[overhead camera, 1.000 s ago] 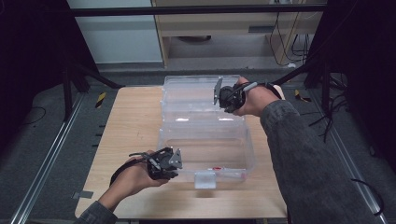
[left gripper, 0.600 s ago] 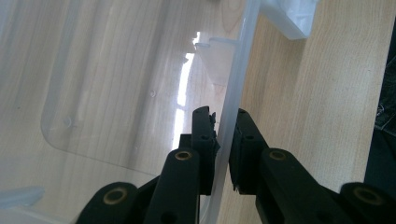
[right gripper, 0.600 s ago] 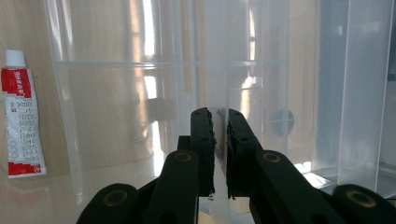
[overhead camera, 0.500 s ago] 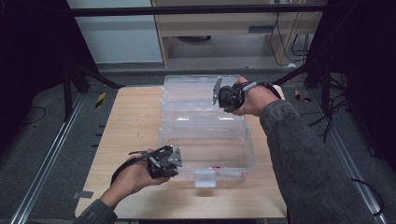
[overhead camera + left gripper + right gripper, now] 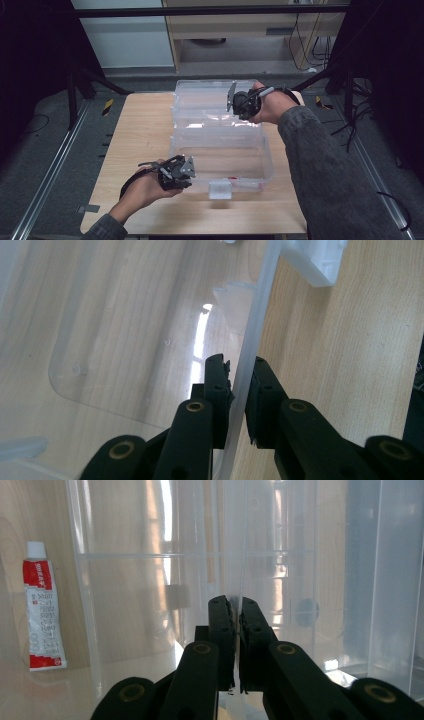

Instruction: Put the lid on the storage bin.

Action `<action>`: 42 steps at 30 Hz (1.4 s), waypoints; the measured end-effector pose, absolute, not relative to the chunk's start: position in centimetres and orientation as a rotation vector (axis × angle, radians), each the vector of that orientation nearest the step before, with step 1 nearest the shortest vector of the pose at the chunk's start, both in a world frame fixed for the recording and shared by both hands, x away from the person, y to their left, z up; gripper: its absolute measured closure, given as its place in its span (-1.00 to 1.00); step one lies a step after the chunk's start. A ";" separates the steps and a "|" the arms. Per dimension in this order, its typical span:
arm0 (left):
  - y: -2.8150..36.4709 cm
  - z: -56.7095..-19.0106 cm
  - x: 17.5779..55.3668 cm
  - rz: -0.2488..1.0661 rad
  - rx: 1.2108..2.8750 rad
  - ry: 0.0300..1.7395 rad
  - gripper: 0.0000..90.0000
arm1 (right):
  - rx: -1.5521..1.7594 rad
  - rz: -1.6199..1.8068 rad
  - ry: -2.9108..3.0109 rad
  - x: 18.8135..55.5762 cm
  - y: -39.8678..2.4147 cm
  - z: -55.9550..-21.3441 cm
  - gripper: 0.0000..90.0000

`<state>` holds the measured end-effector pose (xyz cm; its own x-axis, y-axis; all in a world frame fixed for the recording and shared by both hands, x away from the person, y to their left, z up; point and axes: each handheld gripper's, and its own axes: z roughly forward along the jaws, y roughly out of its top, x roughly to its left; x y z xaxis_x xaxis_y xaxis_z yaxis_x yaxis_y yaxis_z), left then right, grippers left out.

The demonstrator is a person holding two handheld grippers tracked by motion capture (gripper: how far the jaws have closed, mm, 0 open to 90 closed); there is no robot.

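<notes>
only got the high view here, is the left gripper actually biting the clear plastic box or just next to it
Observer: In the left gripper view, the left gripper has one jaw on each side of the clear plastic box's thin front wall, closed on it.
Operator: and the right one
Observer: The right gripper is clamped on a thin clear edge of the raised transparent lid.
Operator: anything in the box
Observer: Yes, a small red and white tube with a white cap lies flat on the bottom, seen through the plastic.
</notes>
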<state>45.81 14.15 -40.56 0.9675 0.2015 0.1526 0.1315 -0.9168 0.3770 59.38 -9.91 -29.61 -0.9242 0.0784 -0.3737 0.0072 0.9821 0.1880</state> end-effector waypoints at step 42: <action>13.9 -41.1 46.5 0.298 2.695 0.322 0.73 | -0.003 0.431 2.681 55.7 -11.2 -29.2 0.92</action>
